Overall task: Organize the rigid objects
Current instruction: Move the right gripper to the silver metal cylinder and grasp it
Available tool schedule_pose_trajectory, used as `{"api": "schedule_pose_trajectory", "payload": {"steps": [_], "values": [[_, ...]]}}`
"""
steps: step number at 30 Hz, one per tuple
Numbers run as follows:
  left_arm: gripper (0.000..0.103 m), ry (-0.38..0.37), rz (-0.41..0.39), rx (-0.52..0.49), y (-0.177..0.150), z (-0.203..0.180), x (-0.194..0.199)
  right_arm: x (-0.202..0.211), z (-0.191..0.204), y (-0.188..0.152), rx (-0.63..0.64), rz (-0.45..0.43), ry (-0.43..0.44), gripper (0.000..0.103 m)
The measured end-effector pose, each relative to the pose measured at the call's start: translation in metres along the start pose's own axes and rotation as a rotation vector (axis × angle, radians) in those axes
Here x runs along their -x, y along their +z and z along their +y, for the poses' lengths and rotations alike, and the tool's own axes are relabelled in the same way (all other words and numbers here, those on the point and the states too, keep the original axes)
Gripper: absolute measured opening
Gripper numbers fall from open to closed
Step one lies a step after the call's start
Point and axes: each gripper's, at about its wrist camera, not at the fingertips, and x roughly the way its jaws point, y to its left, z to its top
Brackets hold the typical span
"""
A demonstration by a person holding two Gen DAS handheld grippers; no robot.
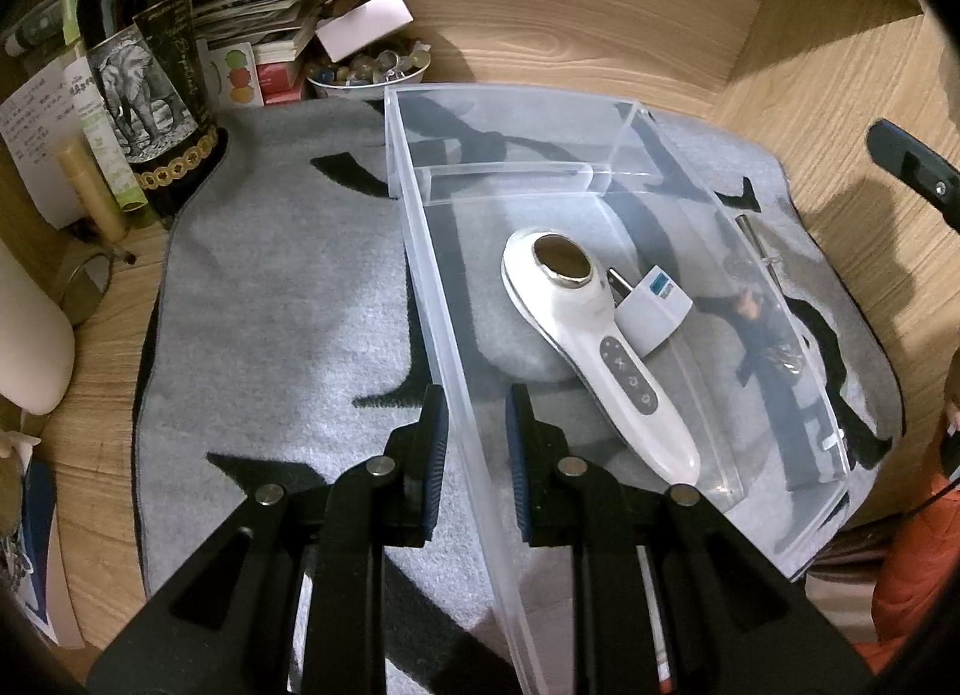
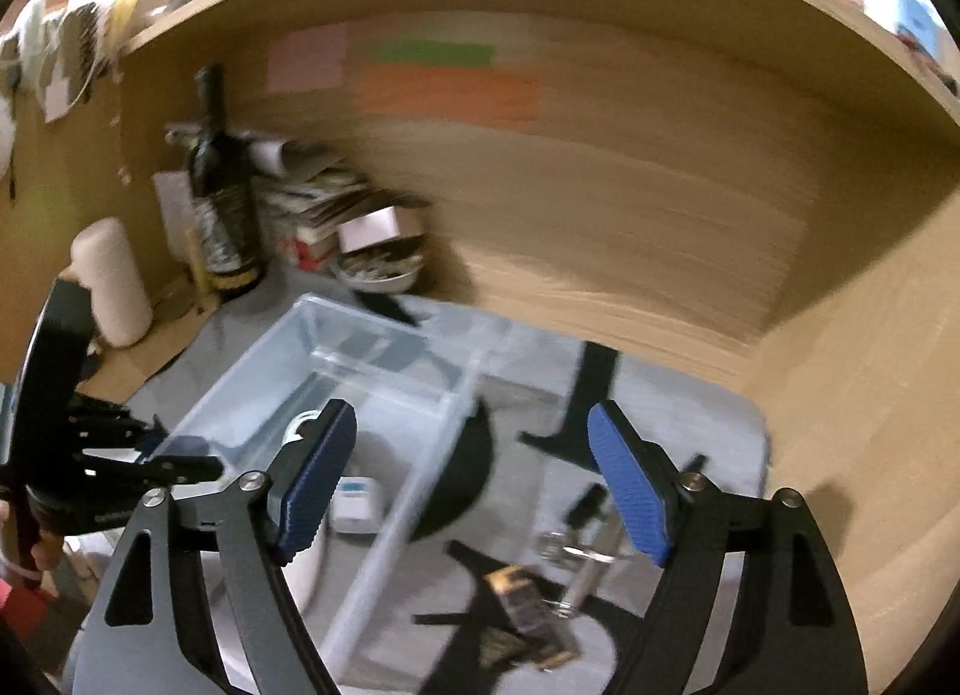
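A clear plastic organizer box (image 1: 420,251) lies on a grey mat (image 1: 270,305). In it are a white handheld device (image 1: 594,335) and a white plug adapter (image 1: 651,308). My left gripper (image 1: 477,437) straddles the box's left wall with a small gap between its jaws; whether the pads press the wall is unclear. My right gripper (image 2: 471,485) is open and empty above the box (image 2: 336,329). Below it, outside the box, lie a small dark packet (image 2: 522,605) and a metal tool (image 2: 585,563). The adapter (image 2: 357,506) shows between its fingers. The view is blurred.
A dark wine bottle (image 1: 144,65), papers and boxes (image 1: 264,17) and a bowl of beads (image 1: 372,68) stand at the back left. A white cylinder (image 1: 24,329) stands at the left. Wooden walls (image 2: 600,215) close the back and right.
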Motion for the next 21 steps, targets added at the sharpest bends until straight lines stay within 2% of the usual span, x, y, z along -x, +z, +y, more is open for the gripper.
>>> {"api": "schedule_pose_trajectory", "payload": {"steps": [4,8,20,21], "values": [[0.018,0.004,0.001,0.001,0.0,0.0,0.0,0.008,-0.024,-0.006,-0.058,-0.013,-0.033,0.081],[0.018,0.006,0.001,0.004,0.0,0.0,0.0,0.003,-0.041,-0.018,-0.098,0.015,-0.056,0.082],[0.018,0.011,0.0,0.001,-0.001,0.0,0.0,-0.063,-0.079,-0.085,-0.181,0.257,-0.112,0.08],[0.018,0.01,0.0,0.002,-0.001,0.0,0.0,-0.067,-0.082,-0.089,-0.193,0.274,-0.108,0.076]]}}
